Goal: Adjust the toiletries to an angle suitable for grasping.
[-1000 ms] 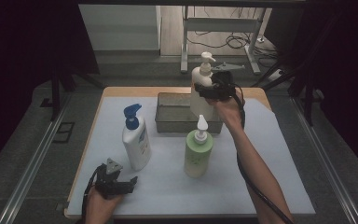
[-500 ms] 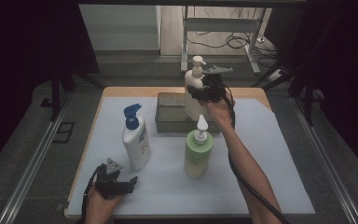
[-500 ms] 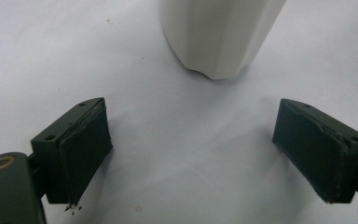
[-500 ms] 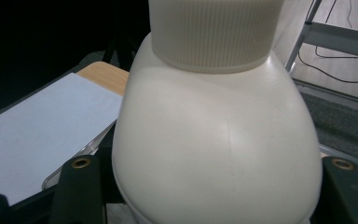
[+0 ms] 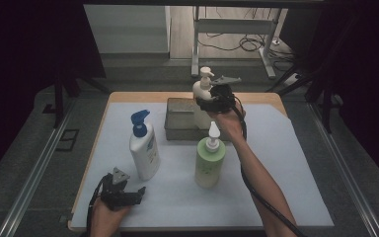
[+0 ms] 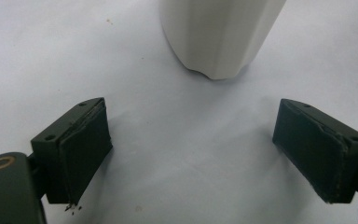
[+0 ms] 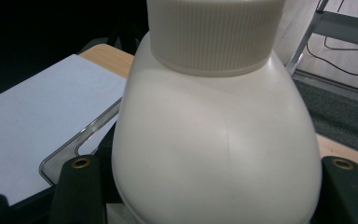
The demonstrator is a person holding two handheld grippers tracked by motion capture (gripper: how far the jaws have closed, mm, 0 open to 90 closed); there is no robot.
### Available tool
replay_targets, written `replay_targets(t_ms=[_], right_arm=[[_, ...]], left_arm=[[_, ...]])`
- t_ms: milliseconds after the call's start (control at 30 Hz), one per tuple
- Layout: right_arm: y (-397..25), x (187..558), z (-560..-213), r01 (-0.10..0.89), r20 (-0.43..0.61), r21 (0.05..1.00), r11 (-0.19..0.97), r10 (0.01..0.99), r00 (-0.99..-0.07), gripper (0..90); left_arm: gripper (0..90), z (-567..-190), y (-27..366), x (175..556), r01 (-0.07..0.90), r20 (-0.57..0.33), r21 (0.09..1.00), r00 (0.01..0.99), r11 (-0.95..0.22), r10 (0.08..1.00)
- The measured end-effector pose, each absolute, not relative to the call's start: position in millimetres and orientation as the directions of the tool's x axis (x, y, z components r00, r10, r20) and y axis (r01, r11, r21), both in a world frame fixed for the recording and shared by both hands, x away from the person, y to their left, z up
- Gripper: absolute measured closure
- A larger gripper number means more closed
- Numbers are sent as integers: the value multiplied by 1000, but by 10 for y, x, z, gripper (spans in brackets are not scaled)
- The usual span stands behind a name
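A dim workroom surrounds a wooden counter [image 5: 271, 98] covered by a white sheet [image 5: 286, 163]. The right claw [image 5: 212, 101] is clamped on the shoulder of a cream pump bottle [image 5: 202, 91], its jaws pressed against both flanks, holding it over a grey tray [image 5: 180, 118] at the counter's far side. The left claw [image 5: 128, 195] rests near the front edge with its jaws wide apart and nothing between them, just short of a white bottle with a blue pump [image 5: 143, 148]. A green bottle [image 5: 208, 163] stands just in front of the tray. The white bottle carries a bluish label, but no writing on it can be read.
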State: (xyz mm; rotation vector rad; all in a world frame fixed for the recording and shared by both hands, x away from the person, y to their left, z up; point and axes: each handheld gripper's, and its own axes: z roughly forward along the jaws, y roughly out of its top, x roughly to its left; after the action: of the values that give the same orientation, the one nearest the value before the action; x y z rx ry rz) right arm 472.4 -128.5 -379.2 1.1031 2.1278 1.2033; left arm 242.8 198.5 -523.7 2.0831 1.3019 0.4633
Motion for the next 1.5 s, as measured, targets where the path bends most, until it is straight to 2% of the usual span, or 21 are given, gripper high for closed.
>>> replay_targets(t_ms=[867, 1500], right_arm=[[-1317, 4693, -4099, 474, 25, 825, 309, 817, -576, 365], [-1338, 4683, -4129, 442, 5, 832, 335, 793, -610, 348]], left_arm=[[106, -5237, 1983, 2428, 671, -36, 674, 449, -310, 893], [106, -5238, 1983, 2427, 670, -36, 674, 449, -310, 893]])
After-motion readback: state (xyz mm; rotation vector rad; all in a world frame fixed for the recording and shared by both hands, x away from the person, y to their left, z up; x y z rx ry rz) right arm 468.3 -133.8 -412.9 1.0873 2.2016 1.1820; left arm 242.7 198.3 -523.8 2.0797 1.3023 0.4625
